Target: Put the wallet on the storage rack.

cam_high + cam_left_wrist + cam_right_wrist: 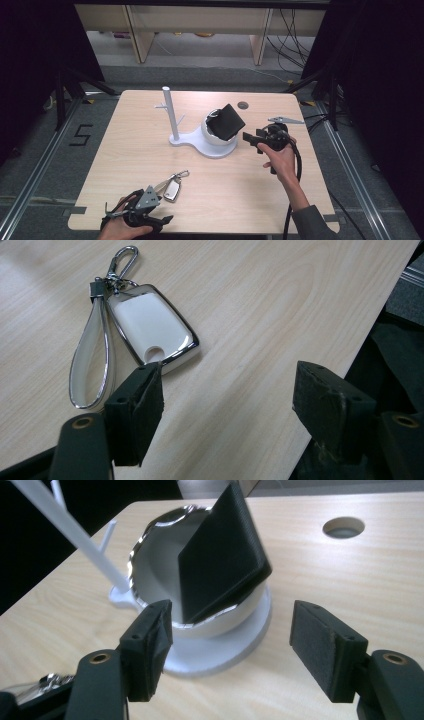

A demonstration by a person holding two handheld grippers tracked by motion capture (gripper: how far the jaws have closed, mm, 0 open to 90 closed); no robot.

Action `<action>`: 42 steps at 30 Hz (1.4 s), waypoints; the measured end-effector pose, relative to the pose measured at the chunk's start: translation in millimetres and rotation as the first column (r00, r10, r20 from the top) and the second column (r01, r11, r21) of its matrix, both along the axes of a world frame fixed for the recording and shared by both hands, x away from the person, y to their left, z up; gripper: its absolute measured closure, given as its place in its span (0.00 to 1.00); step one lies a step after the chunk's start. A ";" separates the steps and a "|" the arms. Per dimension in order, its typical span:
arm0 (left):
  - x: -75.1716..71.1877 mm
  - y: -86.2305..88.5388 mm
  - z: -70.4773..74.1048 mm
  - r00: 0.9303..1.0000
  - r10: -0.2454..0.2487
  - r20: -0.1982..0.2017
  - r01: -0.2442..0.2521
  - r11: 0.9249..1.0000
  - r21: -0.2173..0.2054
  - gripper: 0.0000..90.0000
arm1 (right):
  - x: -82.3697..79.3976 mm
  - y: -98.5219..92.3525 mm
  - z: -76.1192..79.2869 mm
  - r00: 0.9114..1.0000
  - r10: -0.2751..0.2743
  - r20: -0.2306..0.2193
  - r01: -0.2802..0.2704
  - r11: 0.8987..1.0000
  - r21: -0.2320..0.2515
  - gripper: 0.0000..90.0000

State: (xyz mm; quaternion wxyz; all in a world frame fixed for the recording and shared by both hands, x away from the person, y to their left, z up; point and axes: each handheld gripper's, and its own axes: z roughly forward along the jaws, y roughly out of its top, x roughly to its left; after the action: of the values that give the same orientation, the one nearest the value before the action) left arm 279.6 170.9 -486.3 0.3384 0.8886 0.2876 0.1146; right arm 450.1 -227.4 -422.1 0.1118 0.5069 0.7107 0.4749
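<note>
The pale wood surface [150, 145] has a round hole [243, 105] at its far side. Beyond the surface stand wooden furniture legs [140, 35] and trailing cables [292, 35].

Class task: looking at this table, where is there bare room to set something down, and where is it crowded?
Free: the table left of the white stand. Crowded: around the bowl holding the black wallet, and by the key fob.
</note>
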 end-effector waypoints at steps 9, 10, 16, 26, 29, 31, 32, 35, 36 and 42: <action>1.6 4.0 -2.4 1.000 0.029 -0.011 -0.029 0.999 -0.027 0.31 | -24.1 2.5 -11.0 0.999 0.045 0.008 -0.045 0.998 -0.047 0.37; 2.1 3.8 -2.4 0.999 0.031 -0.015 -0.031 0.999 -0.036 0.31 | -29.6 5.7 -15.2 0.999 0.050 0.000 -0.050 0.998 -0.049 0.37; 4.1 5.7 -2.2 0.999 0.041 -0.016 -0.042 0.999 -0.035 0.31 | -46.0 13.0 -30.2 0.996 0.089 -0.023 -0.091 0.994 -0.068 0.37; 5.8 6.6 -0.9 0.999 0.043 -0.011 -0.044 0.999 -0.030 0.31 | -67.0 21.1 -45.3 0.987 0.152 -0.056 -0.156 0.985 -0.078 0.36; 6.8 7.8 -1.1 0.999 0.046 -0.010 -0.046 0.998 -0.033 0.30 | -72.1 20.9 -48.2 0.985 0.161 -0.060 -0.165 0.984 -0.073 0.36; 6.9 8.3 -1.9 0.998 0.062 -0.017 -0.062 0.997 -0.043 0.30 | -76.3 20.9 -50.4 0.985 0.163 -0.065 -0.168 0.982 -0.087 0.35; 7.6 9.7 -1.1 0.999 0.050 -0.008 -0.051 0.998 -0.029 0.30 | -78.0 19.8 -51.2 0.984 0.167 -0.058 -0.172 0.980 -0.103 0.35; 6.8 9.9 -1.6 0.998 0.057 -0.010 -0.057 0.998 -0.040 0.30 | -83.3 18.5 -54.5 0.982 0.176 -0.069 -0.182 0.979 -0.092 0.35; 6.4 9.9 -1.8 0.998 0.056 -0.009 -0.056 0.998 -0.040 0.30 | -85.7 17.7 -55.1 0.982 0.176 -0.070 -0.182 0.979 -0.093 0.35; 7.1 11.0 -2.0 0.998 0.065 -0.012 -0.066 0.997 -0.051 0.29 | -99.1 18.4 -60.8 0.976 0.195 -0.102 -0.205 0.974 -0.096 0.32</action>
State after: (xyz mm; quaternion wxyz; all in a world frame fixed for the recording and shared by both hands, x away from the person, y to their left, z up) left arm 286.8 181.9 -488.2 0.3555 0.8704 0.3211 0.1139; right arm 351.1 -209.1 -482.9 0.0575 0.4472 0.7867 0.4217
